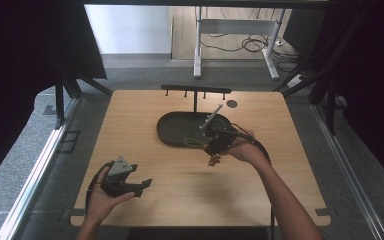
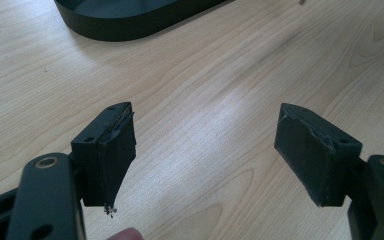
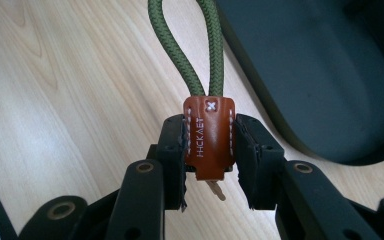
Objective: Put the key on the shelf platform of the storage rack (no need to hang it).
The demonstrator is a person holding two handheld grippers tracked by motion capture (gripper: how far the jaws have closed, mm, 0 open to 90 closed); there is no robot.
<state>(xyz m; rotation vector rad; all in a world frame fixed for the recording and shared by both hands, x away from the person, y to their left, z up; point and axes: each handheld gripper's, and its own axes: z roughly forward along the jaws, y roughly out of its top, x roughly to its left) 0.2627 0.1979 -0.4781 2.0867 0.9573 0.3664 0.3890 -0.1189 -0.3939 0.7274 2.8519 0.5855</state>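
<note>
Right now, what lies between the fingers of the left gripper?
Nothing but bare wooden table: the left gripper view shows the left gripper open, its fingers wide apart.

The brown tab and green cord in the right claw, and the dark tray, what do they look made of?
The brown tab looks like smooth leather: white stitching along its edges and a stamped word. The green cord looks like braided textile, with a woven pattern. The dark tray looks like matte plastic or coated metal; its smooth, dull surface leaves that open.
</note>
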